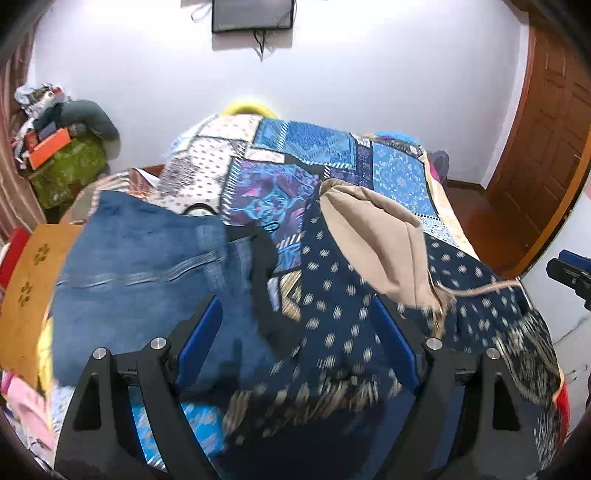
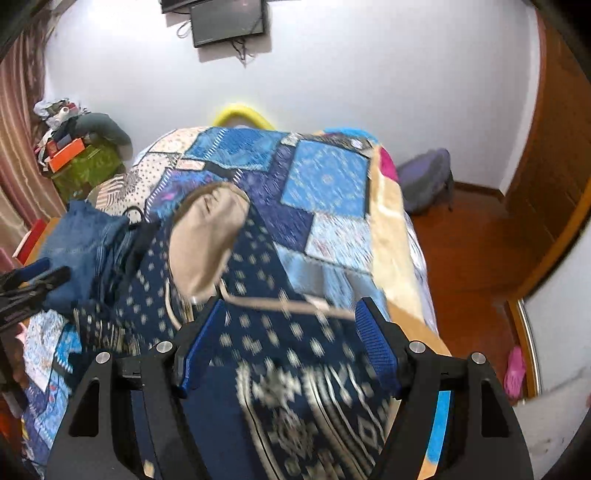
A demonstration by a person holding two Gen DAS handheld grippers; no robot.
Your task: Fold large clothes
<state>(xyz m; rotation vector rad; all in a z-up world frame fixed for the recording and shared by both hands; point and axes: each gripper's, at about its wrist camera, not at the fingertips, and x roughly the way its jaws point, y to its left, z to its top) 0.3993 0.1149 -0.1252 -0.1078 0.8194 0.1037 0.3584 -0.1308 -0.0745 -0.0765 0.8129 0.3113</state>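
We hold both grippers over a navy patterned garment (image 2: 280, 354) on the bed (image 2: 332, 184). Left gripper (image 1: 299, 343) and right gripper (image 2: 291, 343) fingers are spread, gripping nothing; jeans (image 1: 147, 258) lie at ten o'clock.

Left wrist view: above the bed's (image 1: 402, 173) near end, angled down toward the far white wall (image 1: 369, 74), close over the navy patterned garment (image 1: 332, 295). Right wrist view: the same aim, set further right. Shared: bed, garment, wall screen (image 1: 253, 16), denim pile (image 1: 147, 266).
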